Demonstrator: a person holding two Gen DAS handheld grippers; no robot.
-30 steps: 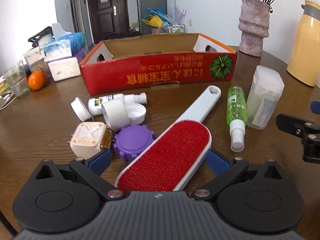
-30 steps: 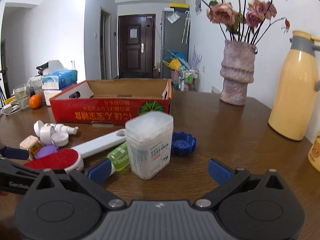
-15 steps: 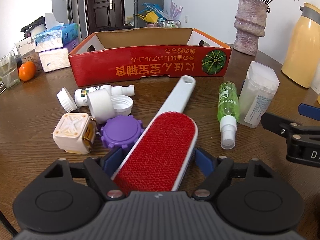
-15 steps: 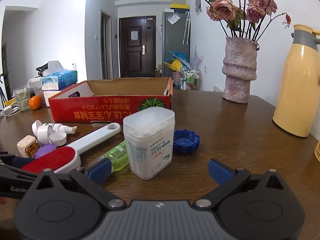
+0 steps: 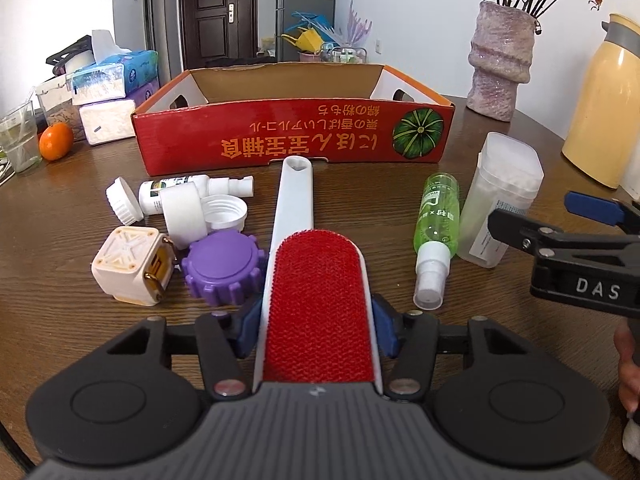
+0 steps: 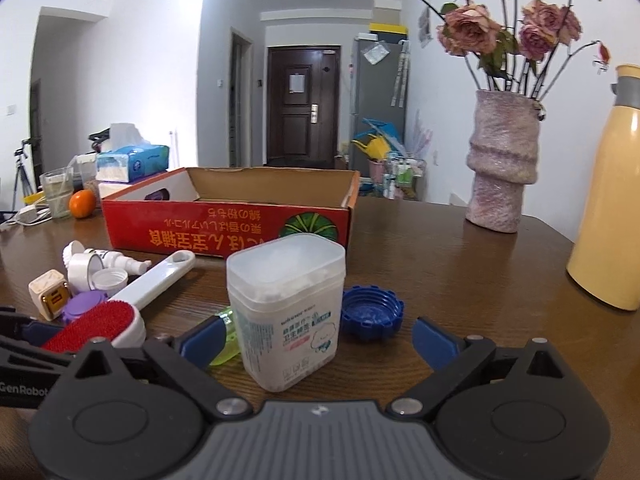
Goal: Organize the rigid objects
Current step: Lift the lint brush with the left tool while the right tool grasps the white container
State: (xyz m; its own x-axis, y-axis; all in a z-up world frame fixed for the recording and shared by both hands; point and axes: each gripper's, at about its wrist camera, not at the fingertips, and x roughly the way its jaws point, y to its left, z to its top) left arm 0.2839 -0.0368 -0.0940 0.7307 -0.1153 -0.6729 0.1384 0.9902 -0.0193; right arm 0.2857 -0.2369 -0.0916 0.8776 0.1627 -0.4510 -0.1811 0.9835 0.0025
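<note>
Red bristle pad of the lint brush (image 5: 318, 308) lay between the blue pads (image 5: 248, 326) of the left gripper (image 5: 316, 328), whose jaws had just been closing and now sat against both white edges of the brush head; grip judged made, or all but made. Brush still flat on the table (image 5: 60, 320), handle pointing at the box (image 5: 296, 140). Just left of the head: purple cap (image 5: 222, 272), touching or nearly so, then the cream cube (image 5: 132, 266) and a cluster of white caps and a small bottle (image 5: 180, 194). To the right: green spray bottle (image 5: 436, 228) lying beside the cotton-swab tub (image 6: 286, 312). Right gripper (image 6: 316, 340) stood wide, jaws either side of the tub, pads clear of it; its left pad was close to the green bottle. Blue cap (image 6: 372, 316) just behind the tub. Box beyond looked empty as far as visible. Risks, as judged: the hold sits far back on a long brush, so on lifting the handle could droop or swing and clip the box's near wall; the left pad could drag the purple cap; closing the right jaws could nudge the green bottle and roll it, or tip the upright tub.
</note>
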